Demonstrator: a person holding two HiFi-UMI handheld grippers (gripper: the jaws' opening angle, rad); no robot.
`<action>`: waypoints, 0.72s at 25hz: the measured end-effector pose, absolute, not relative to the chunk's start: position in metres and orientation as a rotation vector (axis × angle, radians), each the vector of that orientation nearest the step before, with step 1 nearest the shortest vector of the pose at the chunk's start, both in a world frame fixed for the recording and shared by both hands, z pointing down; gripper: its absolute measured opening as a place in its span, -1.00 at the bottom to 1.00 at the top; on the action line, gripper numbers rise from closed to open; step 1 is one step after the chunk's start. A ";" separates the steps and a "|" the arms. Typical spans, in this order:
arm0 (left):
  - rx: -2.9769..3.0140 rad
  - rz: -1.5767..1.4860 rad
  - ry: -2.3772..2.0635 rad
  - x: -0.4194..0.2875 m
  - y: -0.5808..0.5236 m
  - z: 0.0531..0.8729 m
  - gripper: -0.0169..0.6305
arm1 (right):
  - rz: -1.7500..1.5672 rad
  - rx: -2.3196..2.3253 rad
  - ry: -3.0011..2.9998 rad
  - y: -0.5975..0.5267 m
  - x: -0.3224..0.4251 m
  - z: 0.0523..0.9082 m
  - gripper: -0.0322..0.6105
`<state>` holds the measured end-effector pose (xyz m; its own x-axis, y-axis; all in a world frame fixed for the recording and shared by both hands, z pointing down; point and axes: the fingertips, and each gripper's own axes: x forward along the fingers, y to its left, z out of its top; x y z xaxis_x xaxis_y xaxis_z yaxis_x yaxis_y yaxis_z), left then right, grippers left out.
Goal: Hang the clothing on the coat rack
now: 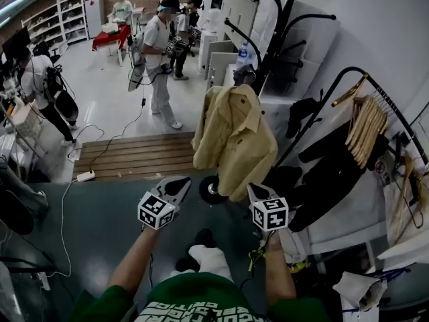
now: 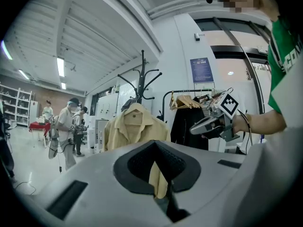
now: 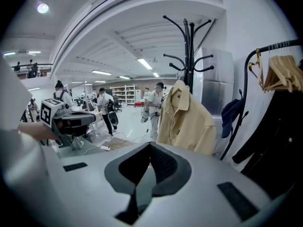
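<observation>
Shirt (image 1: 234, 139), pale yellow, hangs by its collar from a hook of the black coat rack (image 1: 280, 19), with its sleeves and hem hanging loose. The left tool (image 1: 182, 182) and the right tool (image 1: 255, 189) are both clenched on nothing and held low in front of the shirt. The left sits off the hem's left side and the right just under it, neither seeming to touch the cloth.
</observation>
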<state>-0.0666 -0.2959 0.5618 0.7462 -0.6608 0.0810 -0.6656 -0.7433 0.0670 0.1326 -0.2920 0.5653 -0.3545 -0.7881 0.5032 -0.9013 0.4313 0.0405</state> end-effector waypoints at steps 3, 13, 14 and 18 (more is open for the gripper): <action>2.850 0.072 -1.091 -0.066 -0.294 0.560 -0.94 | 0.323 1.414 -2.254 -0.286 0.128 0.569 -0.88; 2.848 0.064 -1.080 -0.059 -0.288 0.563 -0.94 | 0.304 1.387 -2.299 -0.273 0.119 0.574 -0.88; 2.847 0.065 -1.081 -0.060 -0.287 0.564 -0.94 | 0.302 1.384 -2.301 -0.272 0.118 0.575 -0.88; 2.840 0.077 -1.091 -0.063 -0.286 0.567 -0.94 | 0.299 1.367 -2.307 -0.268 0.114 0.578 -0.88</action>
